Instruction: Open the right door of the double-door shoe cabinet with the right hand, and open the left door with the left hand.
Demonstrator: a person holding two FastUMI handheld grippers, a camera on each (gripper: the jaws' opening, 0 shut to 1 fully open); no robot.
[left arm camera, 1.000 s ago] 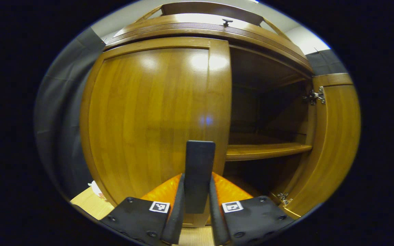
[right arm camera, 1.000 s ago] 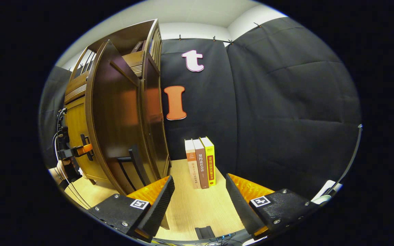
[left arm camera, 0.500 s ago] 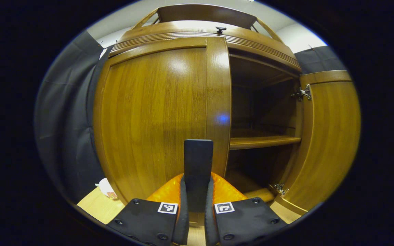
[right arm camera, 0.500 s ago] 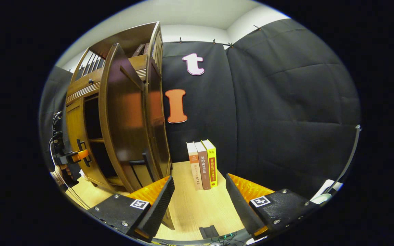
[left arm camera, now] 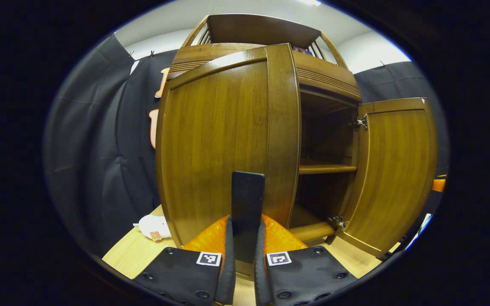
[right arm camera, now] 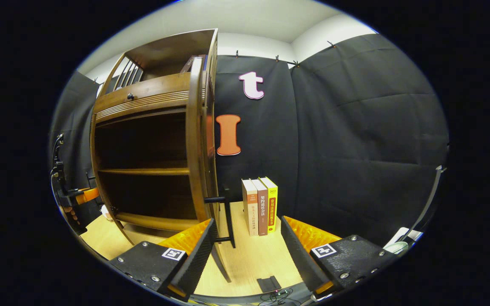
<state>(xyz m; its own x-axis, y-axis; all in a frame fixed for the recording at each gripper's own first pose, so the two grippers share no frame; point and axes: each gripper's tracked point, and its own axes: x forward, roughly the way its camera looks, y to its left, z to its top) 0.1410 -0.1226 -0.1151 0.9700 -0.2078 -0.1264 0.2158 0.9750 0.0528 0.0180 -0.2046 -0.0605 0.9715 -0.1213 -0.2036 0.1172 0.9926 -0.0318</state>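
The brown wooden shoe cabinet (left arm camera: 321,76) stands on a light wood floor. In the left gripper view its left door (left arm camera: 215,140) is swung partway out, and my left gripper (left arm camera: 247,223) is shut on that door's black bar handle (left arm camera: 248,195). The right door (left arm camera: 394,170) hangs wide open, baring a shelf (left arm camera: 326,168). In the right gripper view the right door (right arm camera: 195,140) shows edge-on with its black handle (right arm camera: 227,216) just left of my right gripper (right arm camera: 248,229), which is open and holds nothing. The left gripper (right arm camera: 79,196) and a hand show at the far left.
Three upright books (right arm camera: 261,206) stand on the floor against the black cloth wall, right of the cabinet. A small white soft thing (left arm camera: 153,225) lies on the floor left of the left door. An orange part of the right gripper (left arm camera: 439,185) peeks past the open right door.
The left door has swung further out with my left gripper shut on its handle. The right gripper has drawn back, so the cabinet's inside now faces it; it stays open.
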